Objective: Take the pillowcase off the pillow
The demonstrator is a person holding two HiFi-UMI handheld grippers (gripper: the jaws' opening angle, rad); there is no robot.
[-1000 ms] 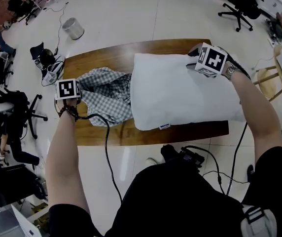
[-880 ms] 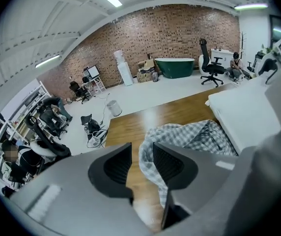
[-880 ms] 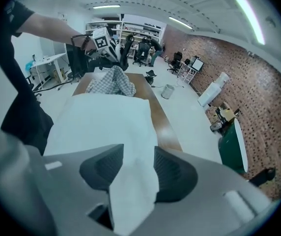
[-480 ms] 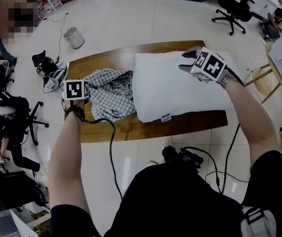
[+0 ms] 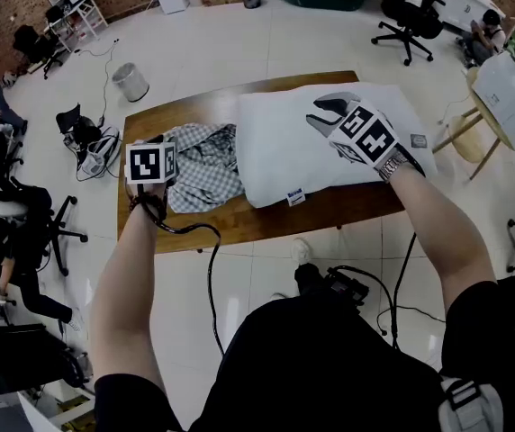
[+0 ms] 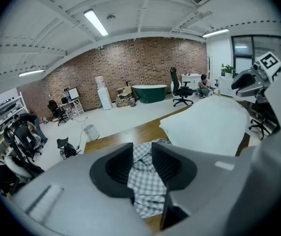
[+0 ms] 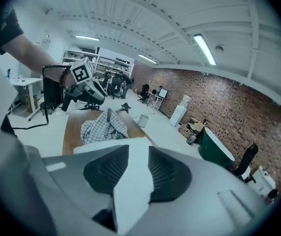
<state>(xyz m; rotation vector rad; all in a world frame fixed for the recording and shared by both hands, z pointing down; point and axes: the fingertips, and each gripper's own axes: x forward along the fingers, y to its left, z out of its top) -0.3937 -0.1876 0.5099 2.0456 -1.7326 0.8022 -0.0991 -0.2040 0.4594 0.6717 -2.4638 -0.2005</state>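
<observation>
Pillowcase [image 5: 199,165] pinched in left tool [image 6: 142,156], pillow [image 5: 284,142] in right tool [image 5: 328,113].

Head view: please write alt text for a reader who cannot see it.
Seen from above, a person holds two grippers over a wooden table: the left gripper pinches a checked pillowcase, the right gripper pinches a bare white pillow beside it. Both sets of fingers have just closed further on the cloth.
</observation>
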